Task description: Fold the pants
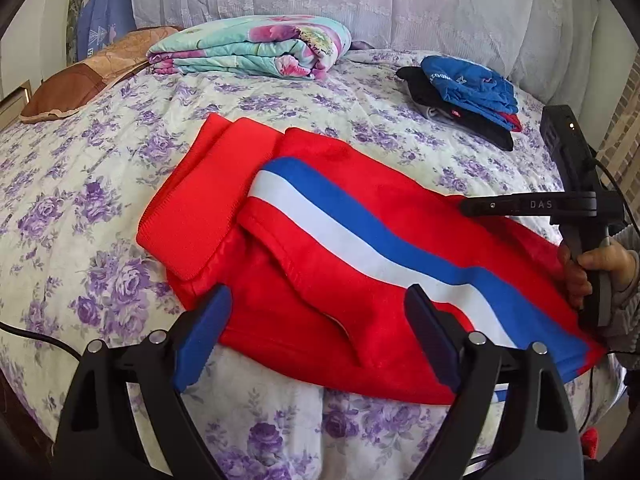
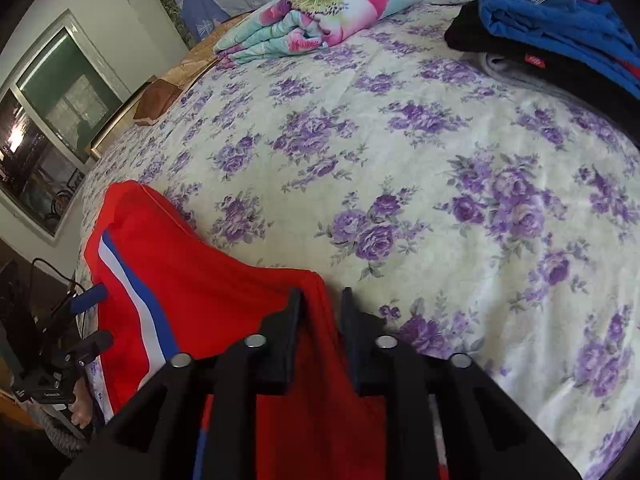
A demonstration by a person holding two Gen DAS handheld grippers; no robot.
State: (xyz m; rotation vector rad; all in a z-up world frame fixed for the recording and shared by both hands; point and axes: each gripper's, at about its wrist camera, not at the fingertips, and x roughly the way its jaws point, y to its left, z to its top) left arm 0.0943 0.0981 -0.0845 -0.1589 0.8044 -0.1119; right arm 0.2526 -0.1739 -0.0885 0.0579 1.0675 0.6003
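The pants (image 1: pixel 340 248) are soft matt red cloth with a ribbed waistband and smoother blue and white stripes. The bedspread (image 1: pixel 100 200) looks like quilted printed cotton, matt. The left gripper (image 1: pixel 316 336) is matt black plastic with shiny metal pins; its blue pads (image 1: pixel 200 332) seem rubbery.

1. the letters "das" are showing in pale print on the black arm of the right gripper (image 1: pixel 464 206).
2. white lettering on the blue garment (image 1: pixel 472 84) is staying too blurred to read.
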